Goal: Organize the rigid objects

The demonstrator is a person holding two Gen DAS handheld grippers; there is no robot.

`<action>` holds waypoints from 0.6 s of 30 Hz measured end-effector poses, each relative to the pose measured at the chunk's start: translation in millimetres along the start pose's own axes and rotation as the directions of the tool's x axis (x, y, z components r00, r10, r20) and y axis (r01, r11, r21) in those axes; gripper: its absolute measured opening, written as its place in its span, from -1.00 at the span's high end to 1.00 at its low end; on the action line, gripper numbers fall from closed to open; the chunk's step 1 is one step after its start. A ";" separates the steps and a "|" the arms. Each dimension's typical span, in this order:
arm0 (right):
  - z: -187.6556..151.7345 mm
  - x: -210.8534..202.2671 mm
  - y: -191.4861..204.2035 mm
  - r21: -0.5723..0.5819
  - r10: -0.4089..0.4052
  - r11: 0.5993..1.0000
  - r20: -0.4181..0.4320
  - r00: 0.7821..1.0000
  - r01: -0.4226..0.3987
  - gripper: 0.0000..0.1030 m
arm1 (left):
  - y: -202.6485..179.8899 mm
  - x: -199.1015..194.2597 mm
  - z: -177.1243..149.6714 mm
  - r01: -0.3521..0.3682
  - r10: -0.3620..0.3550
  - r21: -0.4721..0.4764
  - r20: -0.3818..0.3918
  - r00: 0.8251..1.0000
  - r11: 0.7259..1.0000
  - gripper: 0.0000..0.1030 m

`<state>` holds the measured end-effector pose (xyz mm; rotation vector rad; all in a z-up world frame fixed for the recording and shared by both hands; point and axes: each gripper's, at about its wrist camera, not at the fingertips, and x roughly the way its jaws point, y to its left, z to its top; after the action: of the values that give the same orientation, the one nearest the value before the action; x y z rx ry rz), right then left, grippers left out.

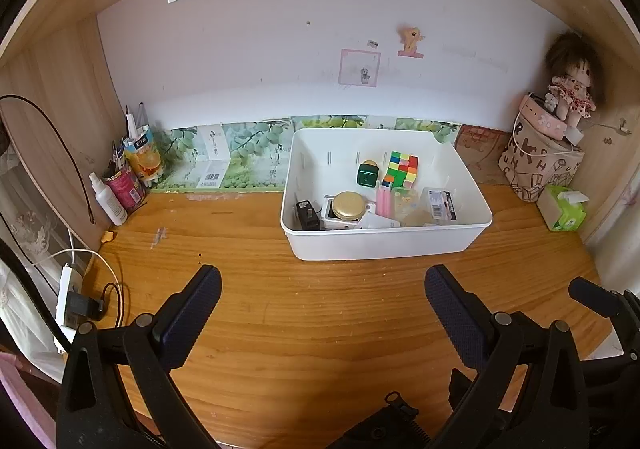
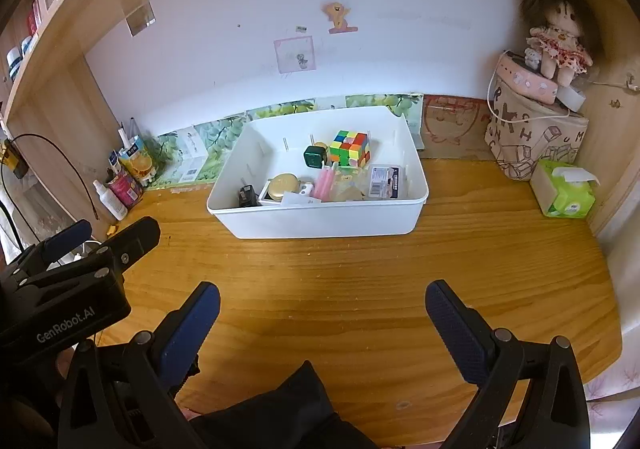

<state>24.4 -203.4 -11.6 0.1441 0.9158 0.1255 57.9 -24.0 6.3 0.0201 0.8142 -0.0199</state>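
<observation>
A white bin (image 1: 384, 245) (image 2: 320, 221) stands on the wooden desk (image 1: 320, 309) near the back wall. Inside lie a colourful puzzle cube (image 1: 402, 168) (image 2: 350, 147), a green box (image 1: 367, 173) (image 2: 314, 157), a gold-lidded jar (image 1: 349, 205) (image 2: 283, 184), a black charger (image 1: 306, 215) (image 2: 247, 196), pink sticks (image 1: 385, 201) (image 2: 326, 185) and a clear labelled case (image 1: 440, 205) (image 2: 385, 181). My left gripper (image 1: 323, 285) is open and empty, low over the desk in front of the bin. My right gripper (image 2: 323, 301) is open and empty beside it, also short of the bin.
At the left corner stand a spray bottle (image 1: 107, 201), cans with pens (image 1: 138, 165) and a power strip (image 1: 68, 297) with cables. At the right are a tissue pack (image 1: 564, 211) (image 2: 566, 189), a printed bag (image 1: 536, 157) and a doll (image 1: 570, 81). Wooden side walls enclose the desk.
</observation>
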 end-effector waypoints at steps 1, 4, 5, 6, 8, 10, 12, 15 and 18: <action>0.0 0.5 -0.1 -0.001 0.001 1.000 -0.002 1.000 -0.001 -0.99 | -0.3 0.4 -0.1 0.000 0.000 0.000 -0.002 1.000 1.000 -0.97; 0.0 2.2 -1.5 -0.001 0.004 1.000 -0.010 1.000 -0.004 -0.99 | -1.3 1.6 0.3 -0.001 0.001 0.001 -0.004 1.000 1.000 -0.97; 0.5 2.7 -1.7 0.001 0.004 1.000 -0.011 1.000 -0.004 -0.99 | -1.3 1.6 0.2 -0.002 0.002 0.001 -0.004 1.000 1.000 -0.97; 0.8 3.3 -2.3 0.002 0.005 1.000 -0.013 1.000 -0.005 -0.99 | -1.4 2.2 0.6 -0.002 0.002 0.002 -0.005 1.000 1.000 -0.97; 1.1 3.9 -2.6 0.004 0.006 1.000 -0.015 1.000 -0.006 -0.99 | -1.6 2.3 0.7 -0.002 0.002 0.001 -0.006 1.000 1.000 -0.97; 1.7 4.9 -3.1 0.006 0.008 1.000 -0.019 1.000 -0.008 -0.99 | -1.9 2.4 0.9 -0.003 0.003 0.000 -0.005 1.000 1.000 -0.97; 1.8 5.6 -3.4 0.008 0.008 1.000 -0.022 1.000 -0.008 -0.99 | -1.9 2.9 0.9 -0.003 0.003 0.000 -0.005 1.000 1.000 -0.97; 1.9 6.0 -3.3 0.009 0.008 1.000 -0.024 1.000 -0.008 -0.99 | -2.1 3.0 1.1 -0.002 0.002 0.001 -0.005 1.000 1.000 -0.97; 2.1 6.2 -3.3 0.011 0.009 1.000 -0.024 1.000 -0.009 -0.99 | -2.2 3.3 1.2 -0.003 0.003 0.001 -0.005 1.000 1.000 -0.97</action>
<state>30.0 -205.8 -15.8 0.1566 0.9397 0.1307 61.0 -26.3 4.7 0.0224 0.8192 -0.0177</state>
